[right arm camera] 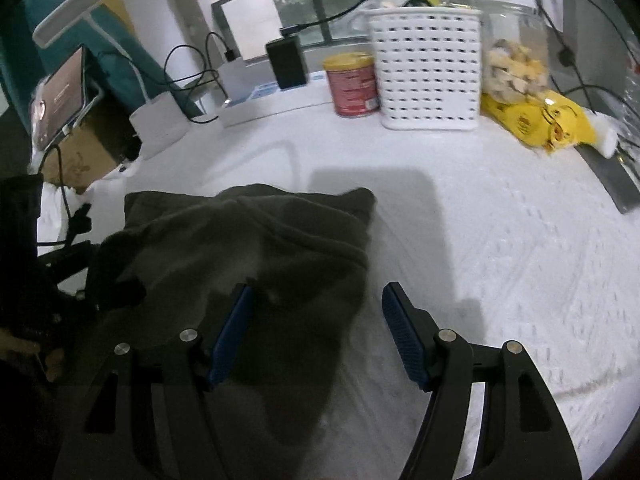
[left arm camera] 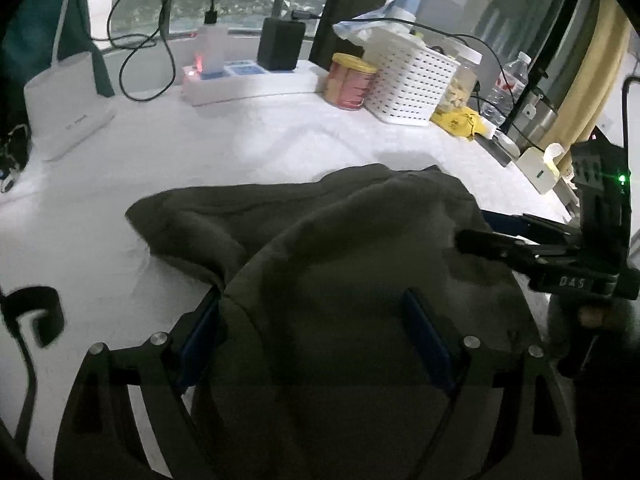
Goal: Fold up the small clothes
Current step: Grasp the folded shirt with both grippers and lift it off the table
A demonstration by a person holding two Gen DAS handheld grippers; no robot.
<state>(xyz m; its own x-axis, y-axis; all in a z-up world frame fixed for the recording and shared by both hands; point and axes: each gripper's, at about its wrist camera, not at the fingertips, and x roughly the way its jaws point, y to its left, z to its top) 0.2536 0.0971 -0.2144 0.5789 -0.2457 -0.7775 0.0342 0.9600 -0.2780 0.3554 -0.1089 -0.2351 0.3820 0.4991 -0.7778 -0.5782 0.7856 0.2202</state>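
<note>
A dark olive garment [left arm camera: 320,240] lies bunched and partly folded on the white tablecloth [left arm camera: 200,152]. My left gripper [left arm camera: 316,320] is open, its blue pads [left arm camera: 200,328] spread wide with the cloth lying between and over them. My right gripper [right arm camera: 316,320] is open over the garment's right edge [right arm camera: 280,248]; its left pad [right arm camera: 232,332] rests on the cloth and its right pad over bare tablecloth [right arm camera: 480,240]. The right gripper also shows in the left wrist view [left arm camera: 476,236] at the garment's right side, and the left gripper's body shows at the left in the right wrist view.
At the back stand a white perforated basket [right arm camera: 428,68], a red can [right arm camera: 352,84], a jar of snacks [right arm camera: 516,52], a yellow packet [right arm camera: 536,120], a power strip with chargers [left arm camera: 240,80] and cables. A white device [left arm camera: 64,108] sits left.
</note>
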